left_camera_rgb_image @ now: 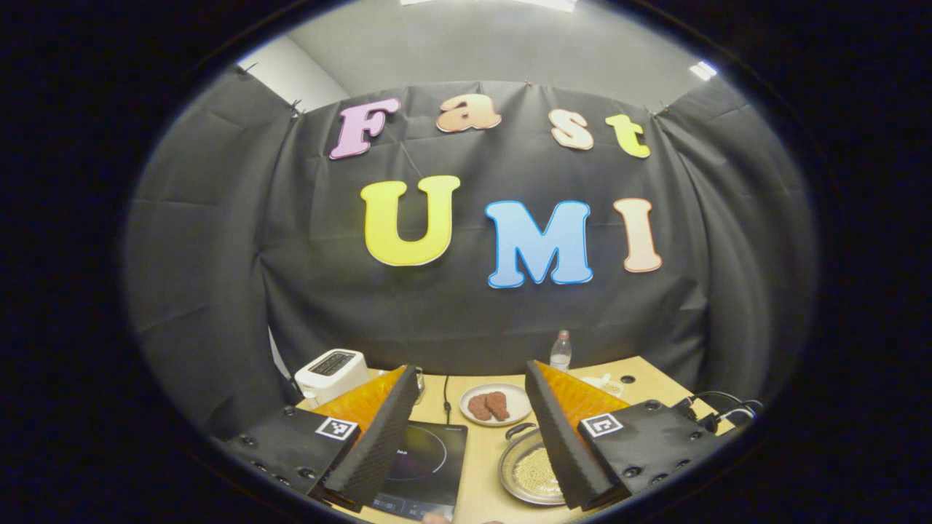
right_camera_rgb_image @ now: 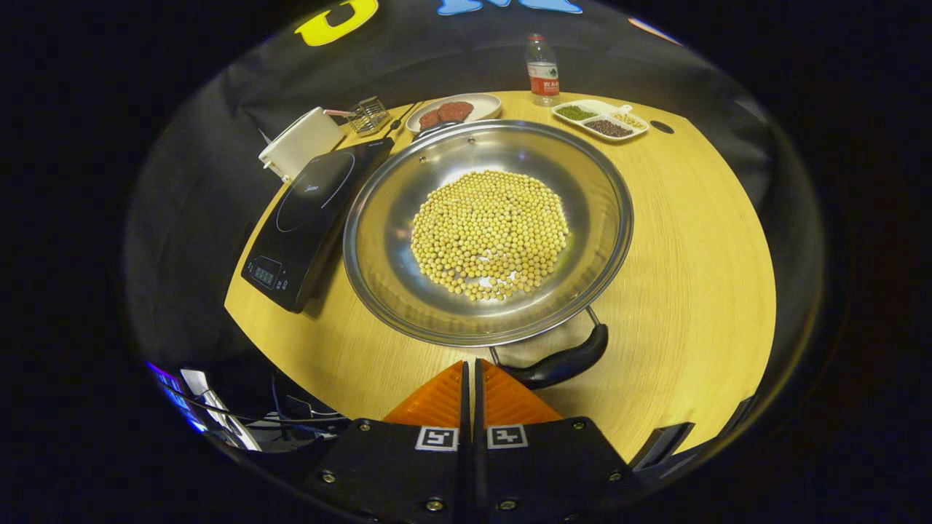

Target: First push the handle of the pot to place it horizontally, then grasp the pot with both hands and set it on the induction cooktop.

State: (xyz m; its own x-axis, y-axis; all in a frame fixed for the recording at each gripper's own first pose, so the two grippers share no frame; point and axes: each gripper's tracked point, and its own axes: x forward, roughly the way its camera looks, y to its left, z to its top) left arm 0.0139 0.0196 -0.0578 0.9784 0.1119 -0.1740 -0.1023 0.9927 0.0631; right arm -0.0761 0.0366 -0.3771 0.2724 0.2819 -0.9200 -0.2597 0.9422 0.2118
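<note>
A wide steel pot [right_camera_rgb_image: 408, 291] holding yellow soybeans [right_camera_rgb_image: 489, 234] sits on the wooden table [right_camera_rgb_image: 692, 276], just right of the black induction cooktop [right_camera_rgb_image: 309, 211]. Its near black handle [right_camera_rgb_image: 561, 364] points toward me at a slant; the far handle [right_camera_rgb_image: 437, 127] lies by the plate. My right gripper [right_camera_rgb_image: 470, 367] is shut with nothing between its fingers, its tip just left of the near handle. My left gripper [left_camera_rgb_image: 472, 367] is held above the table, open wide, with the cooktop [left_camera_rgb_image: 426, 458] and the pot [left_camera_rgb_image: 528, 473] low between its fingers.
A white toaster [right_camera_rgb_image: 302, 142] and a small wire rack [right_camera_rgb_image: 368, 113] stand behind the cooktop. A plate with meat pieces [right_camera_rgb_image: 455, 109], a water bottle [right_camera_rgb_image: 542, 65] and a divided tray of grains [right_camera_rgb_image: 601, 120] line the far edge. Cables hang off the near left corner.
</note>
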